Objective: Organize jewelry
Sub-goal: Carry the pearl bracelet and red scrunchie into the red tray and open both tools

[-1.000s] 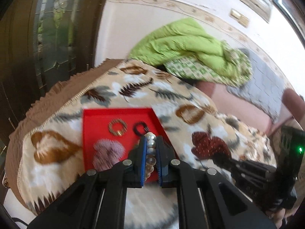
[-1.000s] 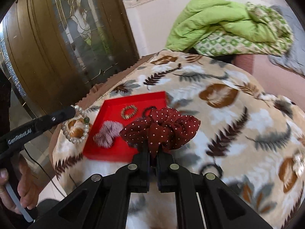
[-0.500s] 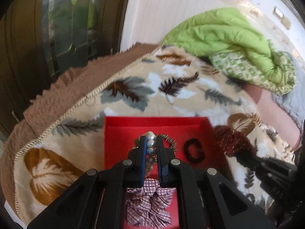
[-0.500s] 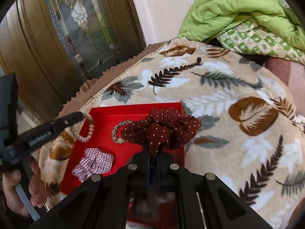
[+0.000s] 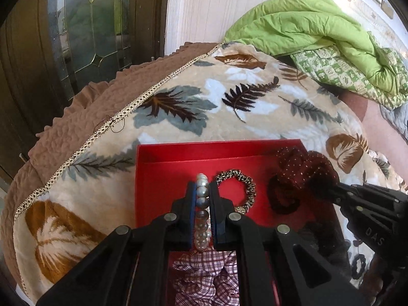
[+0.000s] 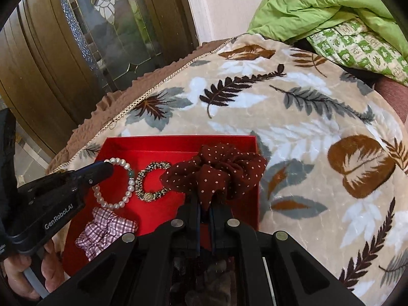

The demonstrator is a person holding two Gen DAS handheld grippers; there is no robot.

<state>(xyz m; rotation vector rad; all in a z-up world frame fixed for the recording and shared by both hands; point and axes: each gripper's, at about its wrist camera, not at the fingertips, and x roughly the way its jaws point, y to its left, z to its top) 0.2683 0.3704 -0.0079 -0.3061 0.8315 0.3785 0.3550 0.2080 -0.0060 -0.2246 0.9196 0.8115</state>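
A red tray (image 5: pixel 163 178) (image 6: pixel 178 142) lies on a leaf-patterned blanket. My left gripper (image 5: pixel 202 188) (image 6: pixel 108 167) is shut on a pearl bracelet (image 5: pixel 202 196) (image 6: pixel 131 182), which hangs low over the tray's left half. Whether the bracelet touches the tray floor I cannot tell. My right gripper (image 6: pixel 205 204) (image 5: pixel 321 188) is shut on a dark red polka-dot scrunchie (image 6: pixel 216 176) (image 5: pixel 293 173) above the tray's right side. A leopard-print hair tie (image 5: pixel 248 182) (image 6: pixel 139 182) lies in the tray between them. A checked scrunchie (image 5: pixel 204 272) (image 6: pixel 104 229) rests at the tray's near end.
The blanket (image 6: pixel 306 127) spreads far to the right of the tray. A green quilt (image 5: pixel 306 25) is bunched at the back right. A brown ruffled cover edge (image 5: pixel 89 107) and a wooden glass-panelled door (image 6: pixel 76 38) lie to the left. A hand (image 6: pixel 17 275) grips the left tool.
Both grippers have come forward and down over the red tray. The pearl bracelet now hangs inside it and the polka-dot scrunchie is above its right side. Both grips are unchanged.
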